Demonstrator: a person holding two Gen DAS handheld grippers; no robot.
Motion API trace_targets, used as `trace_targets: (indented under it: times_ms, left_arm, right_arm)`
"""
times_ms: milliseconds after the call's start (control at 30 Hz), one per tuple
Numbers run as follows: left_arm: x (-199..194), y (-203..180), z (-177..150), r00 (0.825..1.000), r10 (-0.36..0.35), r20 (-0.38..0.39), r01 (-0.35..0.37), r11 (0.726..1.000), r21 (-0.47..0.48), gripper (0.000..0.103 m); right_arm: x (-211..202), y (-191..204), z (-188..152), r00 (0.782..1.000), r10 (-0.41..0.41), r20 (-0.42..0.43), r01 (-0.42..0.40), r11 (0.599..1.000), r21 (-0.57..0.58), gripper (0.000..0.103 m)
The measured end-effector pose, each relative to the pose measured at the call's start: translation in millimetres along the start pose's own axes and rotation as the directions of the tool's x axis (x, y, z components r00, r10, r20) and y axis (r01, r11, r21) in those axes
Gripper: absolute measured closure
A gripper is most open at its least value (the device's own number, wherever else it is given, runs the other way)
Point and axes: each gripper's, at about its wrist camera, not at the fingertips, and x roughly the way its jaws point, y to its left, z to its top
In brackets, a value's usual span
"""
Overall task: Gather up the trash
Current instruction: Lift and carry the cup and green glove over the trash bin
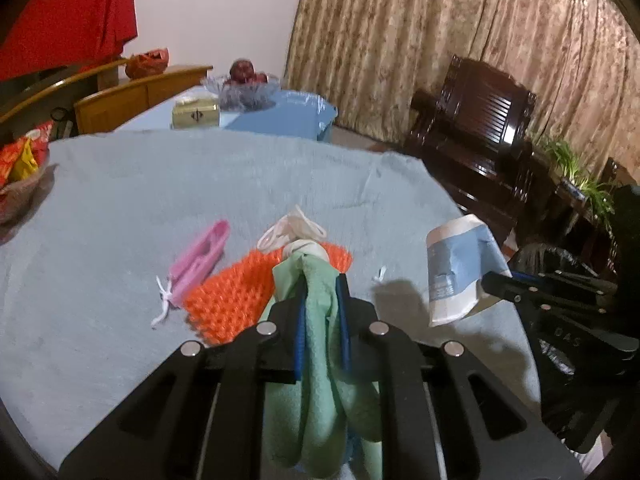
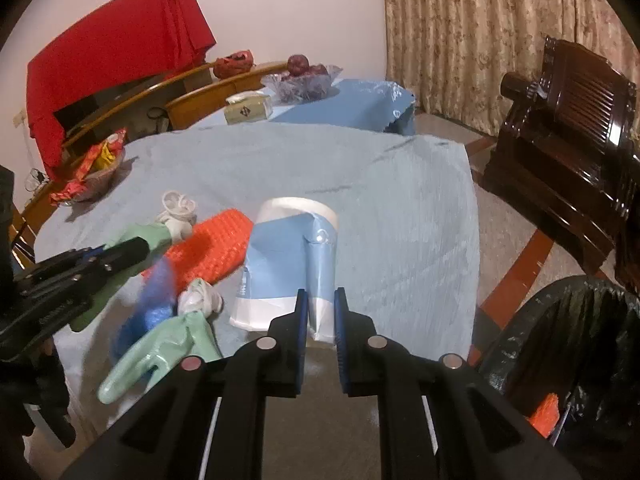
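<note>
My left gripper is shut on a green rubber glove, held above the blue-grey tablecloth; the glove hangs down in the right wrist view. My right gripper is shut on a crushed blue-and-white paper cup, lifted near the table's right edge; the cup also shows in the left wrist view. On the cloth lie an orange mesh sleeve, a pink wrapper and white plastic scraps.
A black trash bag stands on the floor at the right, with an orange scrap inside. A snack bowl sits at the table's left. A fruit bowl and tissue box sit on the far table. A dark wooden chair stands right.
</note>
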Motion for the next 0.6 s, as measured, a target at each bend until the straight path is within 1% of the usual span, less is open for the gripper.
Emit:
trace_targets:
  times_ms: [133, 267, 400, 600]
  left_arm:
    - [-18, -6, 7, 0.999, -0.001, 0.041, 0.001, 1.0, 0.006, 0.091]
    - [-34, -17, 12, 0.997, 0.005, 0.074, -0.008, 0.999, 0.034, 0.091]
    - [-43, -28, 13, 0.996, -0.004, 0.085, 0.001, 0.999, 0.042, 0.091]
    - [-54, -54, 9, 0.995, -0.048, 0.089, 0.041, 0.996, 0.075, 0.092]
  right_arm:
    - [-14, 3, 6, 1.0, 0.004, 0.03, -0.004, 1.0, -0.004, 0.09]
    - [-27, 4, 10, 0.999, 0.004, 0.054, -0.003, 1.0, -0.007, 0.09]
    - [-42, 4, 13, 0.997, -0.001, 0.078, 0.001, 1.0, -0.011, 0.09]
    - [-70, -2, 8, 0.994, -0.021, 0.11, 0.022, 1.0, -0.002, 0.09]
